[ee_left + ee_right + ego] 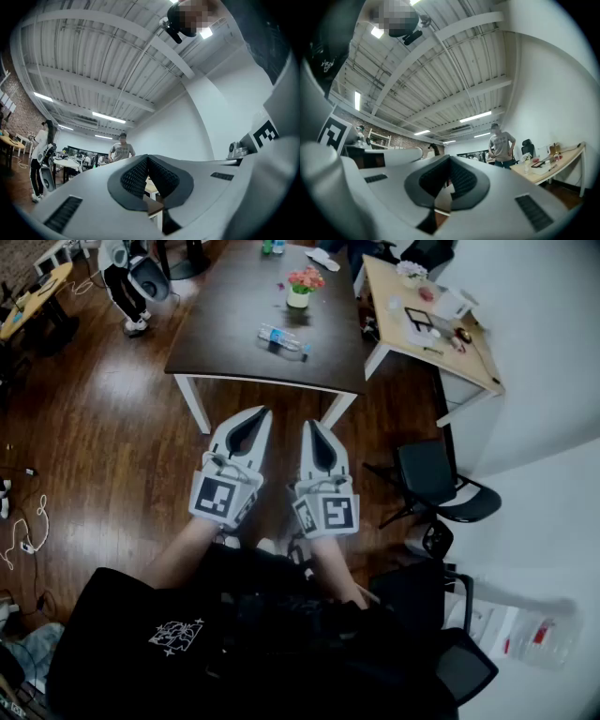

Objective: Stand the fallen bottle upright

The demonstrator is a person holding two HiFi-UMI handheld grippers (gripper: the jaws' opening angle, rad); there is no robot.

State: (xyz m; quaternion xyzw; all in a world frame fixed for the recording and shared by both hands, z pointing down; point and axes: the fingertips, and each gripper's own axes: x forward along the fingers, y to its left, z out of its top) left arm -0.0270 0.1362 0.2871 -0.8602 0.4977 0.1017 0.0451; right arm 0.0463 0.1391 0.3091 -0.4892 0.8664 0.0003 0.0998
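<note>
Left gripper point(253, 418) and right gripper point(312, 430) point side by side, slightly upward, jaws closed, empty. The bottle point(281, 339) lies well beyond their tips

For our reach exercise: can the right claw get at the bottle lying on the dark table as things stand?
Probably not yet: the right claw is shut, short of the table, and the bottle lies farther in. Nothing blocks the way.

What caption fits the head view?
Left gripper and right gripper shut, empty, short of table with fallen bottle.
</note>
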